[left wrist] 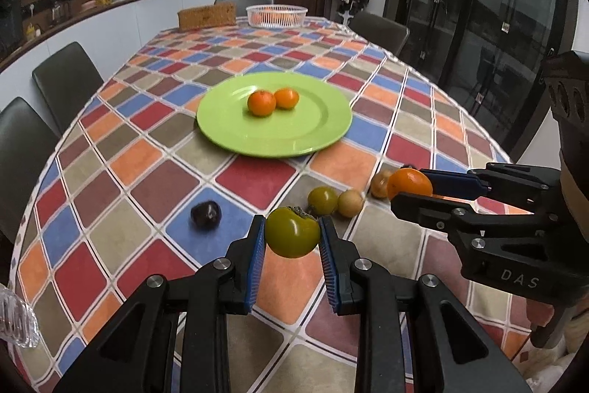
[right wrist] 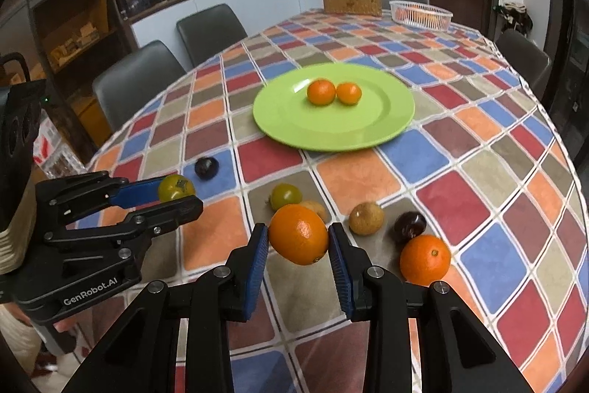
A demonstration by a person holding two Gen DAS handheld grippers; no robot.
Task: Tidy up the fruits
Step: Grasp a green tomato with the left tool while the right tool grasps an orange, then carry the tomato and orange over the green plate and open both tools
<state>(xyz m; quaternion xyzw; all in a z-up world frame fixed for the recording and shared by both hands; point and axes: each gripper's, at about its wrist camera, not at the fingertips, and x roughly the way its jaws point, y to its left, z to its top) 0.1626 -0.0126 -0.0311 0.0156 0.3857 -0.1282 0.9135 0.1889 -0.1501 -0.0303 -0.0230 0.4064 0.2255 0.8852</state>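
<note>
My left gripper [left wrist: 292,238] is shut on a green persimmon [left wrist: 292,232] and holds it above the tablecloth; it also shows in the right wrist view [right wrist: 176,194]. My right gripper [right wrist: 298,238] is shut on an orange [right wrist: 299,234], also lifted, and shows in the left wrist view [left wrist: 408,188]. A green plate [left wrist: 313,131] with two small oranges [left wrist: 261,102] [left wrist: 286,98] lies ahead in mid-table. On the cloth lie another green persimmon [right wrist: 285,196], a brown round fruit [right wrist: 366,218], two dark plums [right wrist: 409,225] [right wrist: 206,167] and an orange [right wrist: 425,259].
A white basket [left wrist: 276,15] and a woven box [left wrist: 207,14] stand at the table's far end. Dark chairs [left wrist: 66,80] line the left side. A clear glass object [left wrist: 16,323] sits at the near left edge.
</note>
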